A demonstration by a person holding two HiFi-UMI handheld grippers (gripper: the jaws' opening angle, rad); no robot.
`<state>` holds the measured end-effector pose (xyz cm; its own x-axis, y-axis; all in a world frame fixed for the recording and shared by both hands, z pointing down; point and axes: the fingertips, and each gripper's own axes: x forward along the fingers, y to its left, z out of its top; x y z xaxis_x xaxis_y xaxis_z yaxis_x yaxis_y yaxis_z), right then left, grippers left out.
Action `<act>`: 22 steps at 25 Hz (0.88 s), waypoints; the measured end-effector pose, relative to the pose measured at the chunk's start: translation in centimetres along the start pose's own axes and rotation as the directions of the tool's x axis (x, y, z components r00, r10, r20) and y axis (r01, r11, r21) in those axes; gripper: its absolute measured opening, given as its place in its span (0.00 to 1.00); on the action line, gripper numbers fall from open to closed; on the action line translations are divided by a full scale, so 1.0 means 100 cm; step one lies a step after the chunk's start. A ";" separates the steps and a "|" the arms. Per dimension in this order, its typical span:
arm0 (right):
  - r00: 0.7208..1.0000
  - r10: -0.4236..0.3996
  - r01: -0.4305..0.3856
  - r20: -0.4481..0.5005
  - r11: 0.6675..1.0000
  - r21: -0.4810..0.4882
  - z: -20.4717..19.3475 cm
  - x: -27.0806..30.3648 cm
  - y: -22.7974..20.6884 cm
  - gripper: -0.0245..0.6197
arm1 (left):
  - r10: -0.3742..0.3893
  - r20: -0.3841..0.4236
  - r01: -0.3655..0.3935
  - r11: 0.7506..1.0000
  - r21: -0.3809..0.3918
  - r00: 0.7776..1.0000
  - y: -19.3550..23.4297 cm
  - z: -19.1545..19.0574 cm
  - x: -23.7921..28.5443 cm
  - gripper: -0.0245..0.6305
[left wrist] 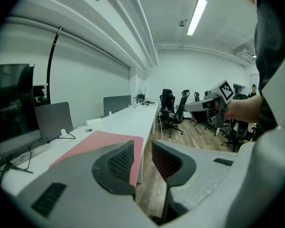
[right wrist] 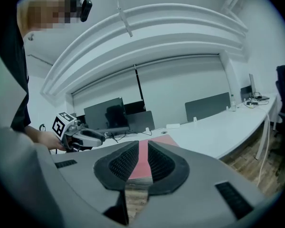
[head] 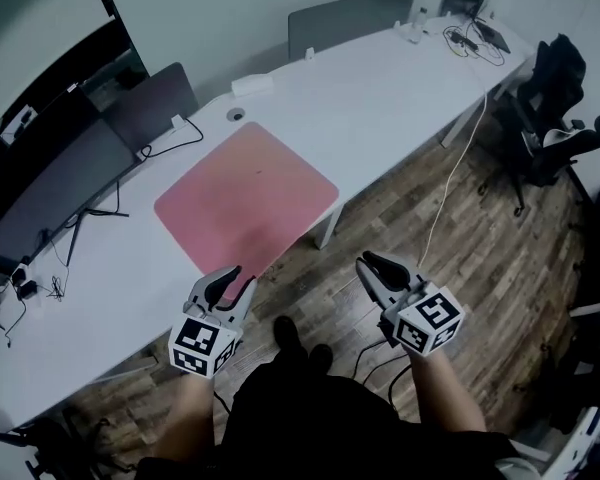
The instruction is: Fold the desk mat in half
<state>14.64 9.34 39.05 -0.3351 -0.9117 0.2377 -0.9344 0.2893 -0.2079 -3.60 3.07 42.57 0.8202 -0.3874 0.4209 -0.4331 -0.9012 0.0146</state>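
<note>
Worktop (head: 380, 98): long, white, curved, along a white wall; wood-plank floor (head: 460, 228) on the near side

Desk mat (head: 245, 198): pink, flat and unfolded on the worktop, one side along the near edge

Dark monitors (head: 50, 188) and a grey divider panel (head: 350, 18) at the back edge. Loose cables (head: 475, 38) at the far end, one white cable (head: 455, 183) hanging to the floor. Black office chair (head: 555, 118) past the far end

Left tool (head: 242, 280): at the near edge by the mat's near corner, no contact visible. Jaws apart with a clear gap, nothing between them, only mat edge and floor beyond

Right tool (head: 368, 261): over the floor, off the worktop, to the right of the mat. Jaws apart by a narrow slot, nothing gripped; a strip of mat shows through the slot, further off

View differences:
- head view only: whole mat outline, both tools together, the person's shoes (head: 300, 338)
- left gripper view only: ceiling strip light (left wrist: 197, 15), a row of office chairs down the room, the right tool side-on in its hand
- right gripper view only: ceiling beams, the monitors front-on, the left tool side-on with its marker cube
</note>
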 end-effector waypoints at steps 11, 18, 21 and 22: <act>0.982 0.127 -0.142 -0.140 0.985 -0.100 0.018 0.124 0.029 0.15 | 0.004 -0.030 -0.007 0.995 -0.098 1.000 0.068 -0.030 0.004 0.39; 0.953 0.226 -0.250 -0.203 0.963 -0.101 0.004 0.164 0.025 0.16 | 0.045 -0.106 -0.064 0.980 -0.188 0.993 0.069 -0.066 0.020 0.48; 0.935 0.252 -0.292 -0.251 0.946 -0.137 -0.011 0.176 0.010 0.20 | 0.065 -0.152 -0.093 0.978 -0.185 0.986 0.068 -0.079 0.036 0.50; 0.928 0.256 -0.303 -0.271 0.941 -0.148 -0.018 0.179 0.005 0.22 | 0.070 -0.169 -0.101 0.978 -0.181 0.983 0.068 -0.084 0.042 0.51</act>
<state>7.98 -6.36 44.91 -0.5830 -0.6928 0.4244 -0.7960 0.5917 -0.1275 -6.22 -3.01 52.01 0.7129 -0.4108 0.5683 -0.5739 -0.8075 0.1362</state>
